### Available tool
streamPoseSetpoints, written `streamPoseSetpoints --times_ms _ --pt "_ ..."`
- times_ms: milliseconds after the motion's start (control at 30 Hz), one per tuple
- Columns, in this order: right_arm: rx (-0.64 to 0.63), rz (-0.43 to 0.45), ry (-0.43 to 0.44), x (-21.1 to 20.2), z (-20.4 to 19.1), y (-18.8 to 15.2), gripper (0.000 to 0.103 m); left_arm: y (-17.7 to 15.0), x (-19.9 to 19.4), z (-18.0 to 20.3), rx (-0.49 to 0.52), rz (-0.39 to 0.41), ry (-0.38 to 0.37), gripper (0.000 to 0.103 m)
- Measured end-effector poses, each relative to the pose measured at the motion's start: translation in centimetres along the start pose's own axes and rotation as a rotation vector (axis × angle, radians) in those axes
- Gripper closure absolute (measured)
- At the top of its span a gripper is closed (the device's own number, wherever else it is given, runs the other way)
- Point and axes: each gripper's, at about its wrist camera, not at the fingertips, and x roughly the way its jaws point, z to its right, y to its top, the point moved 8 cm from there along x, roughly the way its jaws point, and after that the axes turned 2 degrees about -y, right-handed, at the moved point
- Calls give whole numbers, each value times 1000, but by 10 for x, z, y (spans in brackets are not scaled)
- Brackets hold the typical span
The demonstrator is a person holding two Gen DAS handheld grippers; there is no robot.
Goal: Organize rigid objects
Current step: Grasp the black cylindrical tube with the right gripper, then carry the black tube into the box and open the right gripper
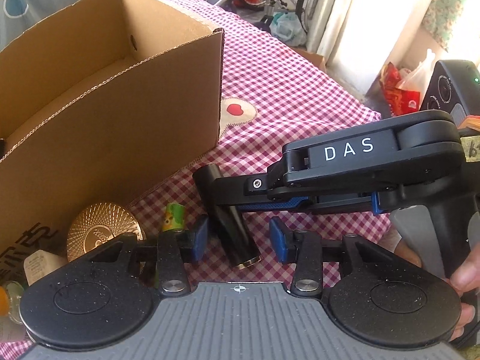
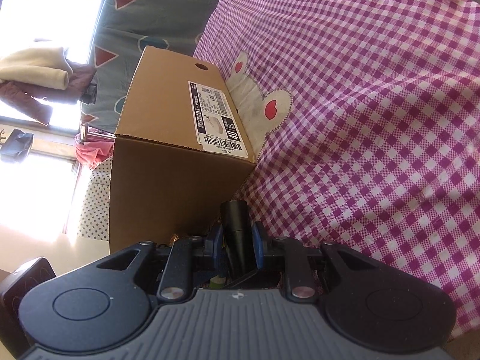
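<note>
Left wrist view looks down on a black cylindrical tube with a gold-coloured rim (image 1: 232, 234) lying tilted on the pink-and-white checked cloth (image 1: 300, 90). The right claw (image 1: 210, 189) reaches in from three o'clock and is clamped on the tube's far end, its black fingers (image 1: 228, 184) crossing the tube. The left claw (image 1: 238, 240) stands apart, its blue pads on either side of the tube's near end and not pressing on it. At nine o'clock of the tube lie a round gold ribbed lid or tin (image 1: 103, 229) and a small green-and-yellow printed cylinder (image 1: 174, 217), both just beside the front wall of an open brown cardboard box (image 1: 120, 114). A white labelled bottle (image 1: 39, 265) sits at eight o'clock, partly hidden by the claw body. A hand (image 1: 462, 276) grips the right tool's handle at four o'clock.

Right wrist view shows the same tube (image 2: 237, 240) between the right claw's (image 2: 237, 246) blue pads, which press on it. The cardboard box (image 2: 168, 186) rises at eleven o'clock, a white barcode label (image 2: 219, 117) on its end wall.
</note>
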Motion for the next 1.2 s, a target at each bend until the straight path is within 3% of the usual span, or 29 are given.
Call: streamPoseSetpoints --times_ms 233,467,700,833,1000,1200 --pt "11 3 25 -5 -3 -1 78 -2 -12 3 -46 41 -75 61" --pt "-23 30 38 -22 -18 -3 78 0 -33 9 -40 110 -84 61" --pt "-137 80 51 -45 -77 -1 78 11 -82 5 -56 213 -83 62" --pt "-256 76 83 -42 -135 8 78 26 -118 -12 -89 282 -44 62" --pt "-363 -3 136 -9 -197 26 78 51 -154 -61 -185 326 1 62" --pt "-372 -197 114 77 -240 48 78 70 -147 -138 -346 266 28 62"
